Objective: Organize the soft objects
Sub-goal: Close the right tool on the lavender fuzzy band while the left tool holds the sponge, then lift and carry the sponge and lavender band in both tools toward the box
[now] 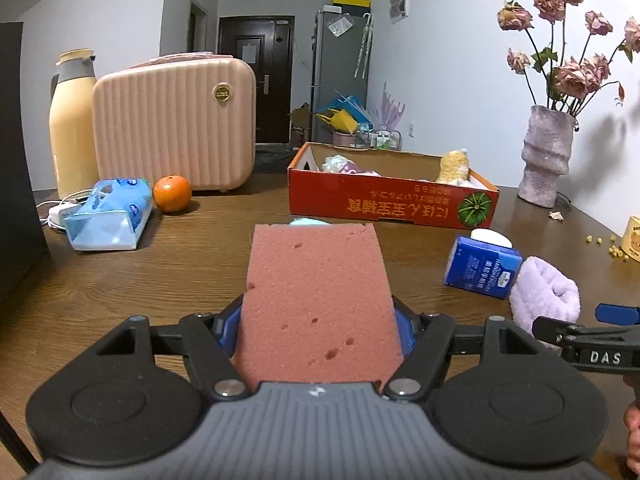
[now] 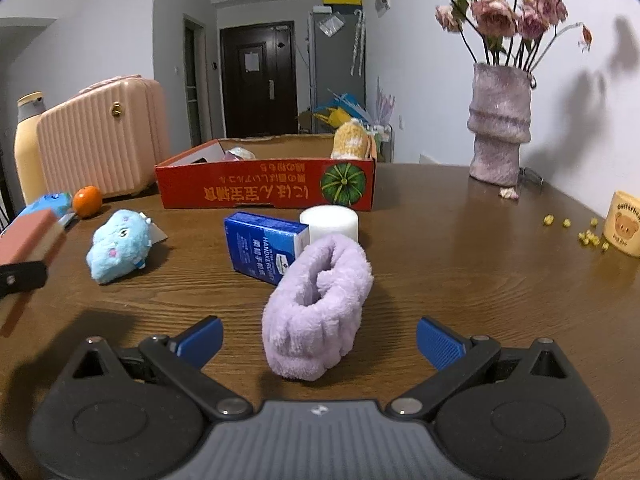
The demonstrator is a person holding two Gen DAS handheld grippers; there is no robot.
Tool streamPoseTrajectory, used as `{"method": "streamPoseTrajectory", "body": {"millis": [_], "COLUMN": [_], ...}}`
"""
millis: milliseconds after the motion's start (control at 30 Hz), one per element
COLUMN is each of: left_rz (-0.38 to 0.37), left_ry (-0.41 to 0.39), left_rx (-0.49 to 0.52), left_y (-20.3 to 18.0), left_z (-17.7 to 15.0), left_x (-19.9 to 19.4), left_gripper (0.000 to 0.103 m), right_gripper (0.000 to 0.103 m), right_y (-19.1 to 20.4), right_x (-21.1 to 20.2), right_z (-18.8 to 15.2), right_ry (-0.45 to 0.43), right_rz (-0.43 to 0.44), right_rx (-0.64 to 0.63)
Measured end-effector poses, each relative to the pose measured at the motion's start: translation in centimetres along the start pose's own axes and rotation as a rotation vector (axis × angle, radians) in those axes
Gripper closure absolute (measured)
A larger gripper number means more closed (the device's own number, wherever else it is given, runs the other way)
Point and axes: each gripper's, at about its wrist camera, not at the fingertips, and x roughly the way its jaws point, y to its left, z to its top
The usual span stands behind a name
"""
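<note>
My left gripper is shut on a pink sponge, lifted above the wooden table; the same sponge shows at the left edge of the right wrist view. The red cardboard box stands beyond it with a yellow plush and other soft items inside. My right gripper is open, its blue pads on either side of a lilac fluffy cloth roll without touching it. A light blue plush toy lies to the left on the table.
A blue handkerchief pack and a white cylinder lie before the box. A pink case, thermos, orange and tissue pack stand left. A vase and yellow cup stand right.
</note>
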Motion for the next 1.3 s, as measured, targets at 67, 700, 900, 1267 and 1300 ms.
{"method": "streamPoseTrajectory", "body": {"millis": [67,700,900,1267,1300], "left_rz": [0.002,0.001,0.0,-0.003,-0.003], "left_ry": [-0.002,-0.006,-0.007,-0.015,-0.017], "left_rx": [-0.002,0.013,0.015,0.011,0.01], "left_y": [0.2,0.1,0.0,0.0,0.0], "left_z": [0.0,-0.1,-0.2,-0.1,-0.1], "left_x": [0.0,-0.1,-0.1,-0.4,-0.4], "left_gripper": [0.032,0.032,0.032,0.032,0.032], "right_gripper": [0.0,0.032,0.063,0.068,0.068], "right_y": [-0.1,-0.1,0.5,0.5,0.4], "right_x": [0.7,4.5,4.3,0.6,0.3], "right_z": [0.3,1.3,0.9,1.0,1.0], "right_ry": [0.017,0.095,0.099,-0.085,-0.106], "right_rz": [-0.005,-0.007,-0.016,-0.023,-0.023], "right_rx": [0.017,0.072,0.028,0.017,0.017]}}
